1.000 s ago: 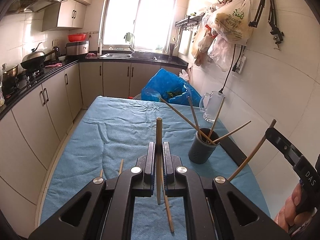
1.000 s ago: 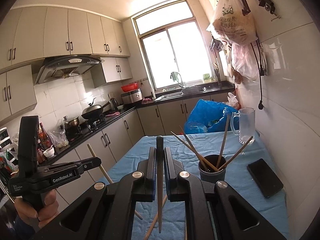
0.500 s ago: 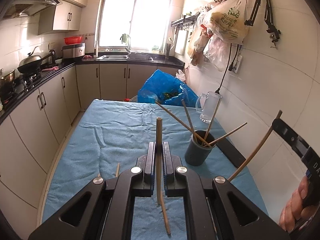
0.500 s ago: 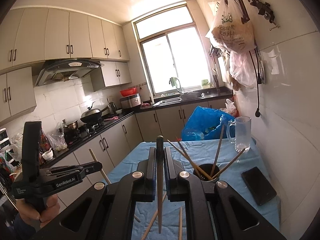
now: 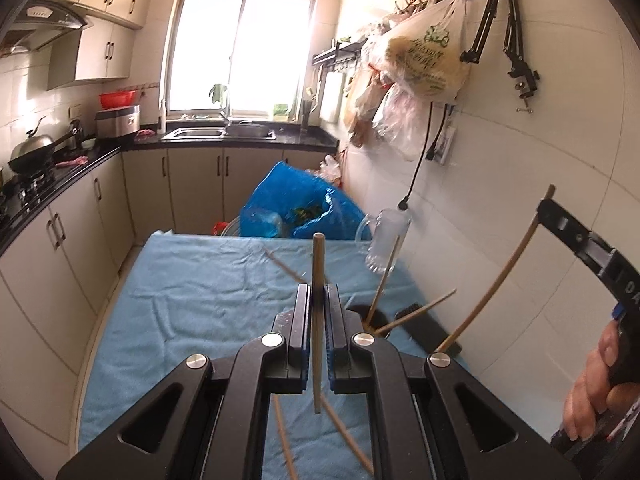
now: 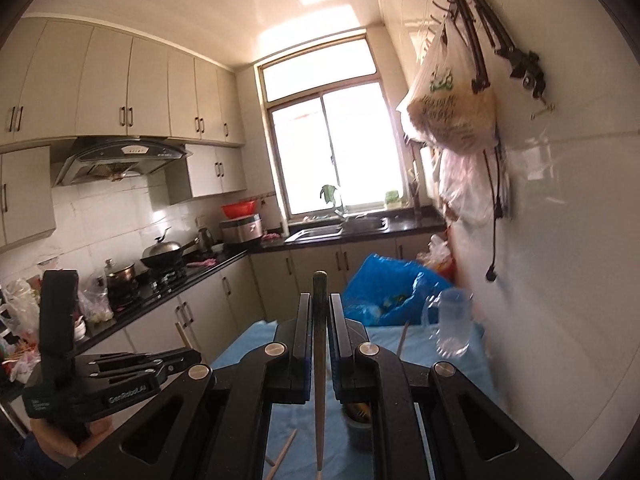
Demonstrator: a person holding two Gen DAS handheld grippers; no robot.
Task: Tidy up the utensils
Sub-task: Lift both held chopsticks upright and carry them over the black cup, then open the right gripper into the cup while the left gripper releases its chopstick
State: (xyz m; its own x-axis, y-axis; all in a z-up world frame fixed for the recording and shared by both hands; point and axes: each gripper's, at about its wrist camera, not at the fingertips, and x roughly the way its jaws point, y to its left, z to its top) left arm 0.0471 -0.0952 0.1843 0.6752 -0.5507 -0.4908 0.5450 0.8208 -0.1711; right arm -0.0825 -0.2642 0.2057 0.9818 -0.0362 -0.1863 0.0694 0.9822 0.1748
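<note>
My left gripper (image 5: 317, 296) is shut on a wooden chopstick (image 5: 317, 264) that stands upright between the jaws. My right gripper (image 6: 320, 304) is shut on another chopstick (image 6: 320, 380), also upright. The dark utensil holder (image 5: 362, 318) stands just right of the left gripper, mostly hidden by it, with several chopsticks (image 5: 384, 276) leaning out. In the right wrist view the holder (image 6: 358, 410) is just below the right jaw. The right gripper and its bent-looking chopstick (image 5: 496, 276) show at the right of the left wrist view. Loose chopsticks (image 5: 348, 436) lie on the blue cloth (image 5: 200, 288).
A glass mug (image 5: 386, 240) and a blue bag (image 5: 296, 208) are at the table's far end. A black phone (image 5: 428, 326) lies by the tiled wall on the right. Kitchen counters (image 5: 52, 184) run along the left. The left gripper (image 6: 120, 376) shows low left in the right wrist view.
Both grippers have moved forward and closer to the utensil holder, which now sits partly hidden under their jaws. Each still holds its chopstick. The views tilted upward.
</note>
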